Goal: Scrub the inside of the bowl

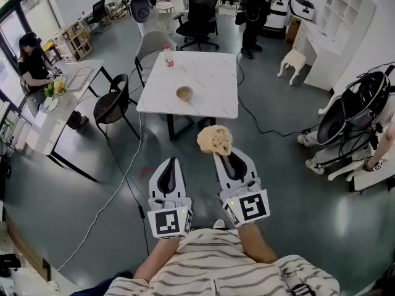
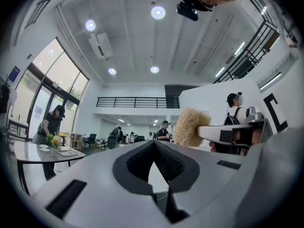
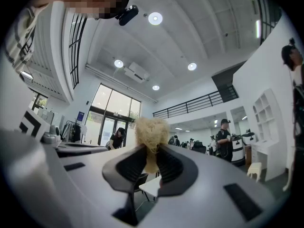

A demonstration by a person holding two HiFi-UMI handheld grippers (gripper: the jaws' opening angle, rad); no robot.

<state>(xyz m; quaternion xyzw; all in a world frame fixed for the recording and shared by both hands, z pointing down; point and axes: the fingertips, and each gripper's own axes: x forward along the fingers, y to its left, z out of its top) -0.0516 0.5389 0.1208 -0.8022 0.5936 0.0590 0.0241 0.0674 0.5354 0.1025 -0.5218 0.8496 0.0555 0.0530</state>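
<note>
A beige bowl [image 1: 184, 93] sits on the white marble table [image 1: 213, 79], well ahead of both grippers. My right gripper [image 1: 223, 156] is shut on a tan loofah scrubber [image 1: 215, 140], which sticks out beyond its tips; in the right gripper view the loofah scrubber [image 3: 151, 133] is pinched between the dark pads [image 3: 172, 167]. My left gripper [image 1: 170, 163] is shut with nothing in it, held level beside the right one. In the left gripper view the jaws meet and the loofah scrubber [image 2: 191, 127] shows to the right.
A plastic bottle [image 1: 168, 56] stands at the table's far left corner. Chairs [image 1: 113, 105] stand at the table's left, and a cable runs across the grey floor. A person [image 1: 32, 63] sits at a desk on the left; another stands at the back.
</note>
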